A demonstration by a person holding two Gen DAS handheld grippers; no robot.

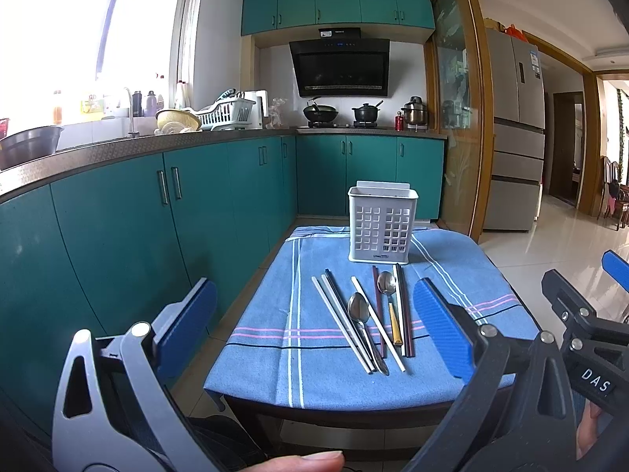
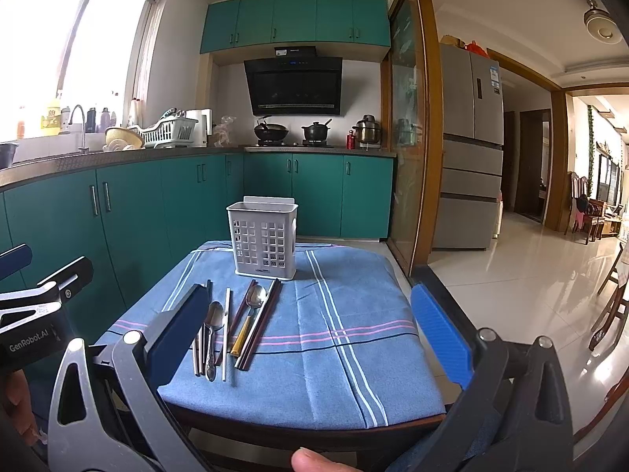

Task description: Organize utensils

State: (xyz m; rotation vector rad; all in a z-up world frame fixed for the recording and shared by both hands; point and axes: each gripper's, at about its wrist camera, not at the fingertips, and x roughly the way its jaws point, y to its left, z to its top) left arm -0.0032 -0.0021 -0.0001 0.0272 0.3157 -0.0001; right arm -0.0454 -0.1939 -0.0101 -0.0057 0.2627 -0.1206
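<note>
Two spoons [image 1: 359, 306] and about six chopsticks [image 1: 340, 318] lie before one white utensil basket [image 1: 382, 225] on the blue cloth [image 1: 267, 354]. The left gripper [image 1: 314, 326] and right gripper [image 2: 310, 334] both hover spread apart, empty.

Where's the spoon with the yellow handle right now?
In both wrist views, the yellow-handled spoon lies on the blue cloth just before the white holder, between dark chopsticks.

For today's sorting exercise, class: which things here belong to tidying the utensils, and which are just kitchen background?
Belong to the job:
white holder
two spoons
chopsticks
left claw, open
right claw, open

Just lying about:
blue cloth
dish rack
wok
pot
fridge
</note>
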